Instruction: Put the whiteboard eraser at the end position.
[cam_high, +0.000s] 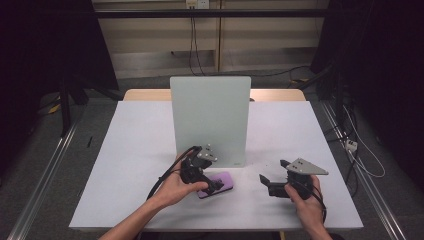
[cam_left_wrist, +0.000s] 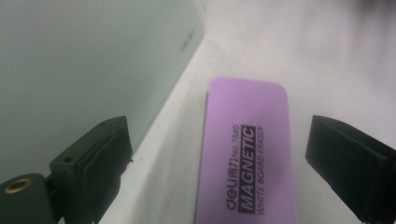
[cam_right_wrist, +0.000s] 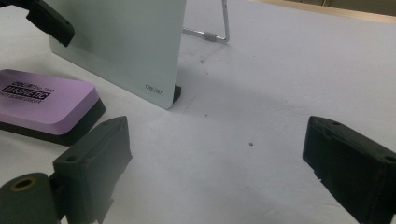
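Note:
A purple whiteboard eraser (cam_high: 218, 183) with a black felt base lies flat on the white table (cam_high: 140, 150), just in front of an upright pale green board (cam_high: 211, 120). My left gripper (cam_high: 216, 186) hovers over the eraser (cam_left_wrist: 247, 154), open, with its jaws spread on either side and not touching it. My right gripper (cam_high: 272, 176) is open to the right of the eraser, above bare table, with nothing between its jaws. In the right gripper view the eraser (cam_right_wrist: 46, 105) lies at the left and the board (cam_right_wrist: 116, 46) stands behind it on a wire stand (cam_right_wrist: 219, 32).
The board stands near the table's middle and blocks the way behind the eraser. Small dark specks (cam_right_wrist: 251, 143) dot the table near the board's corner. Dark floor, rails and cables (cam_high: 360, 155) surround the table.

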